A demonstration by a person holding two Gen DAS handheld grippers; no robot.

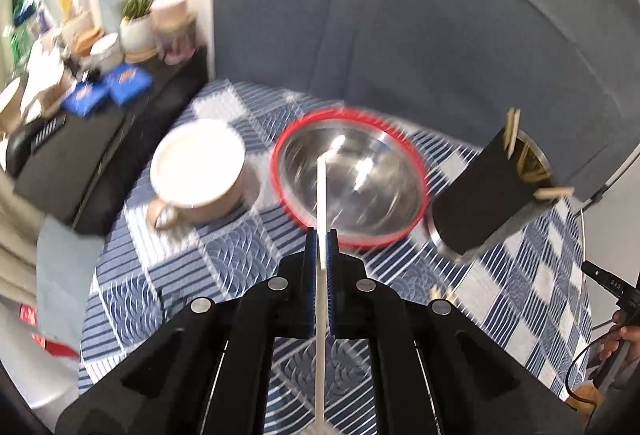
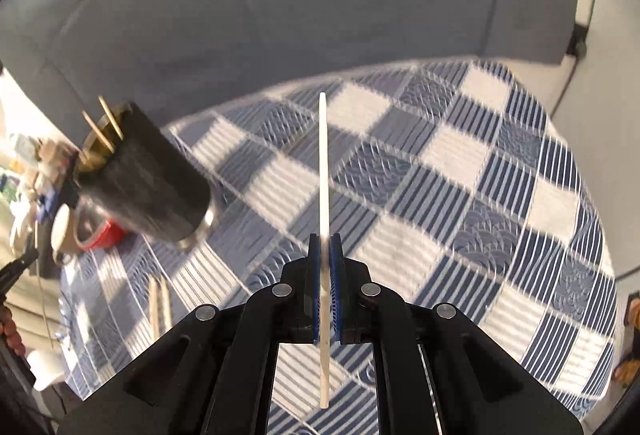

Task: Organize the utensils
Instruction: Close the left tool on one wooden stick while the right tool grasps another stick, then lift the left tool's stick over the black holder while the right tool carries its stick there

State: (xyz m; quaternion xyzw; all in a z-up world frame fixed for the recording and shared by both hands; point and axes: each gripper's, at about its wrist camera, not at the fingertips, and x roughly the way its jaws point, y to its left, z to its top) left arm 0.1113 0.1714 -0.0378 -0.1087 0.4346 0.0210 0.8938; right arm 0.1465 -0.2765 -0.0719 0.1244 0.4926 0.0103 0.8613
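My left gripper is shut on a thin white stick-like utensil that points out over a steel bowl with a red rim. My right gripper is shut on a similar flat white utensil, held above the checked tablecloth. A dark cylindrical holder stands to the right of the bowl, with wooden sticks poking out; it also shows in the right wrist view at the left. Two wooden chopsticks lie on the cloth near my right gripper's left side.
A cream mug stands left of the bowl on the blue and white checked tablecloth. A grey sofa runs behind the table. A dark side surface with boxes, jars and a plant is at the left.
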